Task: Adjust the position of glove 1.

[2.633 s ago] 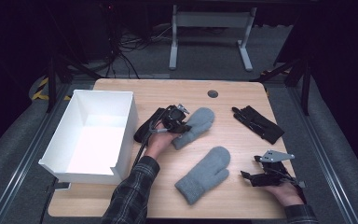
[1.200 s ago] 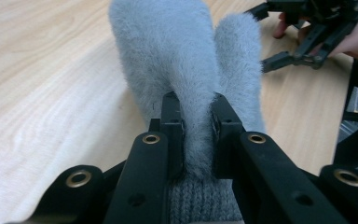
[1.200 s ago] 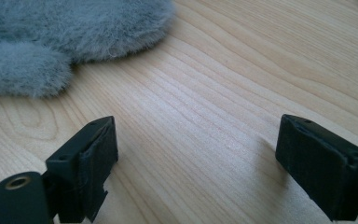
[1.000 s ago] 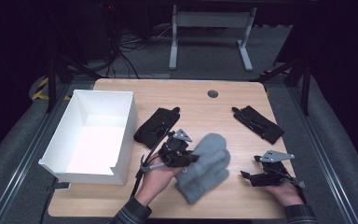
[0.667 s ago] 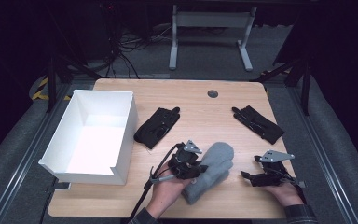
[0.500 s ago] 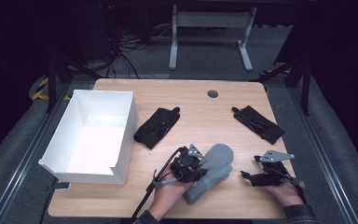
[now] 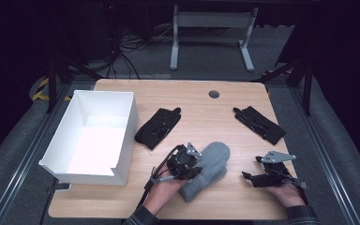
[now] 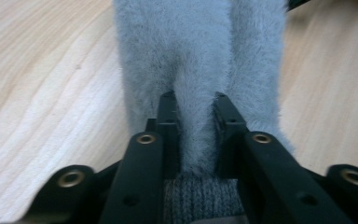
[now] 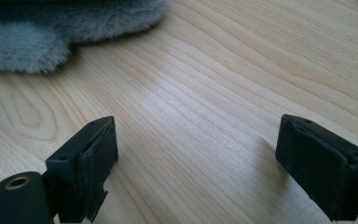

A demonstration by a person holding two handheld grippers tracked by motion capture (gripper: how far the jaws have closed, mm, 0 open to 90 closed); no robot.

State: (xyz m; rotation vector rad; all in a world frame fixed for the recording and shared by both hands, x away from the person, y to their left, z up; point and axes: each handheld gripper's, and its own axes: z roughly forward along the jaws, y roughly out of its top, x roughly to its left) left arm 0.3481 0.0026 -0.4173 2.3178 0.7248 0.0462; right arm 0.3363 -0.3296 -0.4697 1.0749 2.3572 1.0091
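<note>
Two grey fluffy mittens (image 7: 209, 165) lie stacked near the table's front middle. My left gripper (image 7: 190, 169) is shut on the upper grey mitten (image 8: 196, 51), its jaws pinching a fold of fur just above the knitted cuff (image 8: 198, 198). My right gripper (image 7: 251, 179) rests low at the front right, open, with bare wood between its jaws. In the right gripper view, my right gripper (image 9: 200, 156) faces the grey mitten's edge (image 9: 51, 28), a short way off. One black glove (image 7: 158, 127) lies mid-table and another black glove (image 7: 260, 124) at the right.
A white open box (image 7: 122, 140) stands at the table's left, empty inside. A round cable hole (image 7: 213, 94) sits near the far edge. Bare wooden tabletop (image 7: 206, 119) stretches between the two black gloves. Dark floor and a stand's legs lie beyond.
My left gripper has carried one grey mitten from mid-table toward the front and brought it down over the other mitten. The right gripper has stayed put.
</note>
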